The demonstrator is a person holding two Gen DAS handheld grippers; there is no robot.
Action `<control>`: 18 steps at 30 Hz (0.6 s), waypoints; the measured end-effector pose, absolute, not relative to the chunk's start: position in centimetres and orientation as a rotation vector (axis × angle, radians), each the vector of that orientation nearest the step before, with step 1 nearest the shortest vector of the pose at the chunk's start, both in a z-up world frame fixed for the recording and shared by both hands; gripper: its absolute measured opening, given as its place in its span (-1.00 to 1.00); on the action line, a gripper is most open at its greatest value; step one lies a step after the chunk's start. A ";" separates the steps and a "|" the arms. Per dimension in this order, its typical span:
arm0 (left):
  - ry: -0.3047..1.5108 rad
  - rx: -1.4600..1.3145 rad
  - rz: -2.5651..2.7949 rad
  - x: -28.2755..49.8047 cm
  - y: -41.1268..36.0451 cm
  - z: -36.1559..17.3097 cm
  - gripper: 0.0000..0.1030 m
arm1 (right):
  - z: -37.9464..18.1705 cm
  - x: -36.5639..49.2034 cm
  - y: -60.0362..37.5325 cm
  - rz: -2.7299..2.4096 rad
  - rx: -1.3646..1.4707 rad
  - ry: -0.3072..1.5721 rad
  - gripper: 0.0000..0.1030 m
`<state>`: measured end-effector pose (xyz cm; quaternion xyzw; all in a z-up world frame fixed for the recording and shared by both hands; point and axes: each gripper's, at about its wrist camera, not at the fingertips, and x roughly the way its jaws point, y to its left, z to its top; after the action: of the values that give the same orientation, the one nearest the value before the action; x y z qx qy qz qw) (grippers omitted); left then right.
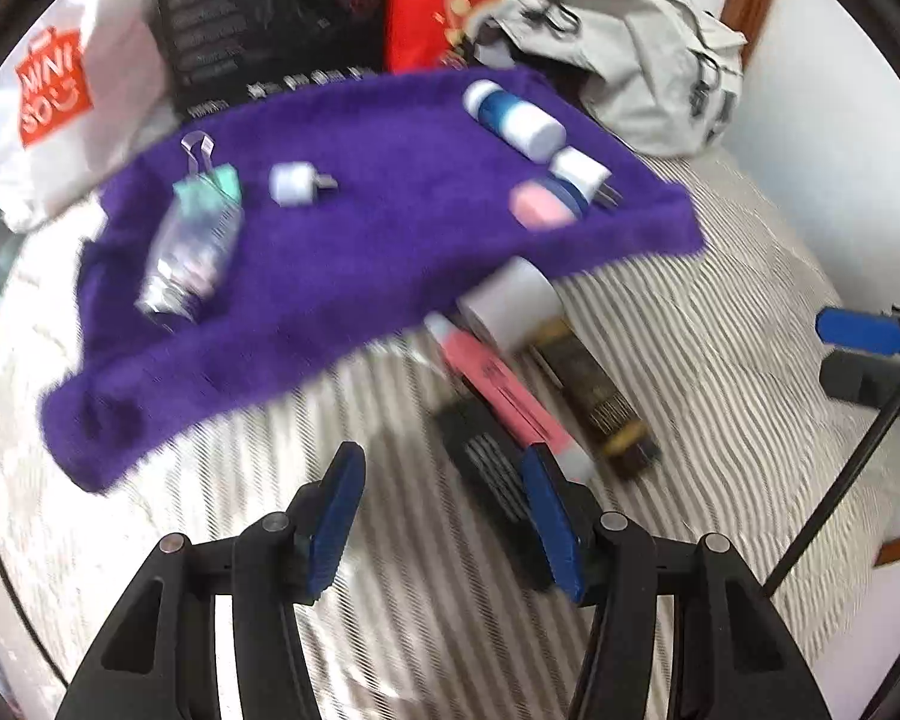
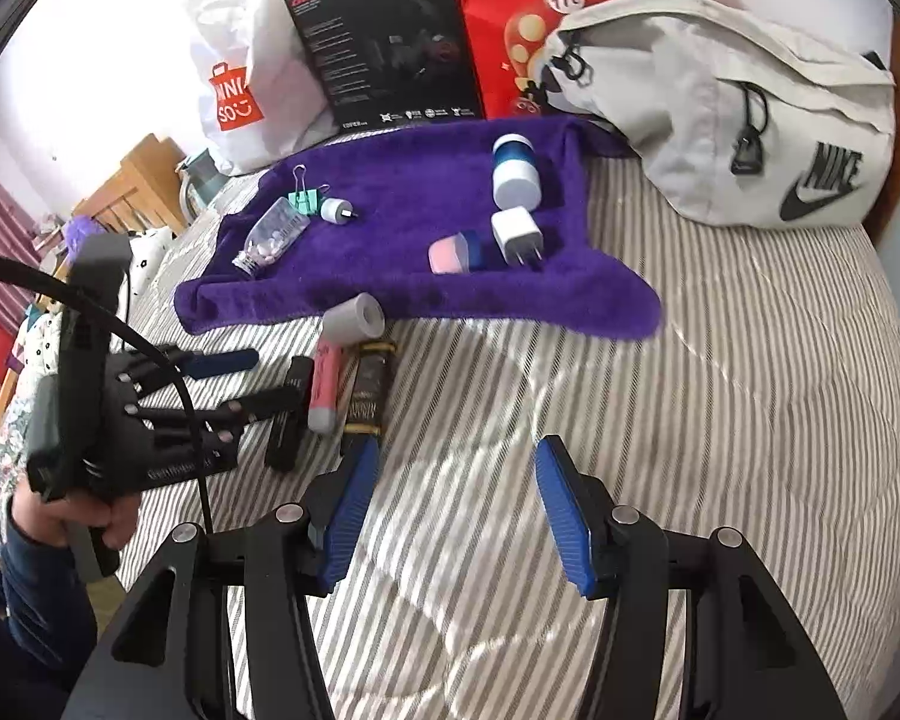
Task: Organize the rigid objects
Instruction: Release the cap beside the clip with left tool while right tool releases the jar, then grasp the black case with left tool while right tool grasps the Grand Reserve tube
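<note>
Hovering at lower centre, left gripper (image 1: pixel 444 516) and right gripper (image 2: pixel 456 510), jaws spread, empty. Pink tube (image 2: pixel 325 387) looks light, stiff, slippery; best pinched mid-body

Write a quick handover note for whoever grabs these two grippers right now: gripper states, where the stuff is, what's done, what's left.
Left gripper: open, empty, over the striped bed beside the black item.
Right gripper: open, empty, above bare bedding.
On the purple towel: pill bottle, green binder clip, small white adapter, blue-white jar, white charger, pink-blue jar.
Off the towel, on the bed: grey cylinder, pink tube, dark gold box, and the black item.
Left: probably those four.
</note>
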<state>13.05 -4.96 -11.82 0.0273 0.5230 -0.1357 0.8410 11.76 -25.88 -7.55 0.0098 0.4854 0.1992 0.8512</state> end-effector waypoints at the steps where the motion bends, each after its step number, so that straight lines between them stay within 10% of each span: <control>1: 1.111 0.051 -0.304 12.9 -5.1 -12.0 0.02 | -7.4 11.5 -26.0 0.418 0.026 1.024 0.07; 18: 1.125 0.075 -0.271 11.2 -3.2 -12.2 0.08 | -4.2 9.4 -25.4 0.397 -0.024 1.045 0.14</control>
<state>11.21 -3.19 -12.24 0.0355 0.5315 -0.1282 0.8365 9.38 -25.39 -4.22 -0.0113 0.4958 0.1885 0.8476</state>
